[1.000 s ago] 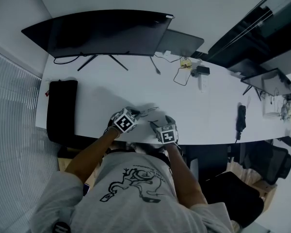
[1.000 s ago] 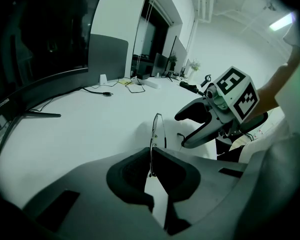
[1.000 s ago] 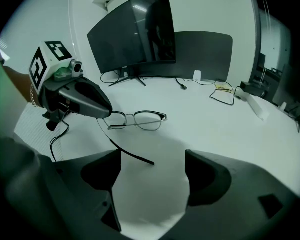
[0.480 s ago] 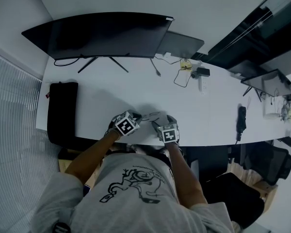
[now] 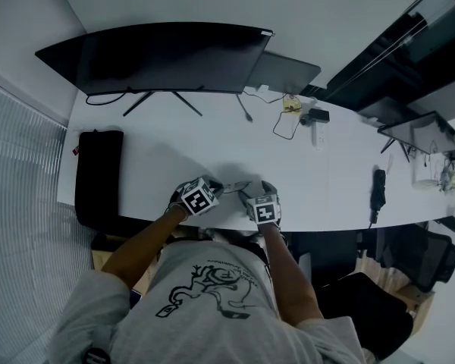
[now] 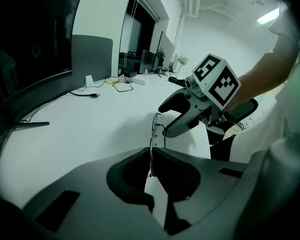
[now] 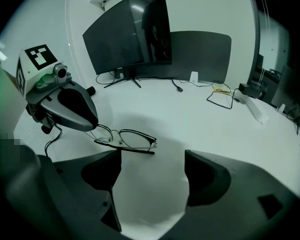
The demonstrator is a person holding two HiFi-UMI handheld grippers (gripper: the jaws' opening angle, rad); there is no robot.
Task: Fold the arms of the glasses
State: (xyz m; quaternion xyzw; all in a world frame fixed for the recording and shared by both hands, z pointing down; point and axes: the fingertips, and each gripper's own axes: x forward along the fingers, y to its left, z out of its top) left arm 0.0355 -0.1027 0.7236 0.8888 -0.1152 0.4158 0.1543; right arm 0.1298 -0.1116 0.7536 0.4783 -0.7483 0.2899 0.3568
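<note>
A thin metal-framed pair of glasses [image 7: 126,139] hangs just above the white table [image 5: 167,150], close to its front edge; one arm lies folded along the lenses. In the head view the glasses [image 5: 235,185] sit between the two grippers. My left gripper [image 6: 152,153] is shut on one end of the frame, a thin wire showing between its jaws. From the right gripper view, the left gripper [image 7: 92,126] covers the frame's left end. My right gripper [image 7: 152,156] is open, its jaws wide apart just short of the glasses and touching nothing. It shows in the left gripper view as the right gripper [image 6: 162,109].
A wide curved monitor [image 5: 159,55] on a stand fills the back of the table, a grey laptop lid [image 5: 282,70] beside it. Cables and a small charger [image 5: 296,112] lie at back right. A black bag [image 5: 97,174] sits at the left end and a black device [image 5: 378,186] near the right edge.
Almost nothing differs. The left gripper stays shut on the glasses, and the right gripper has edged very slightly toward them.
</note>
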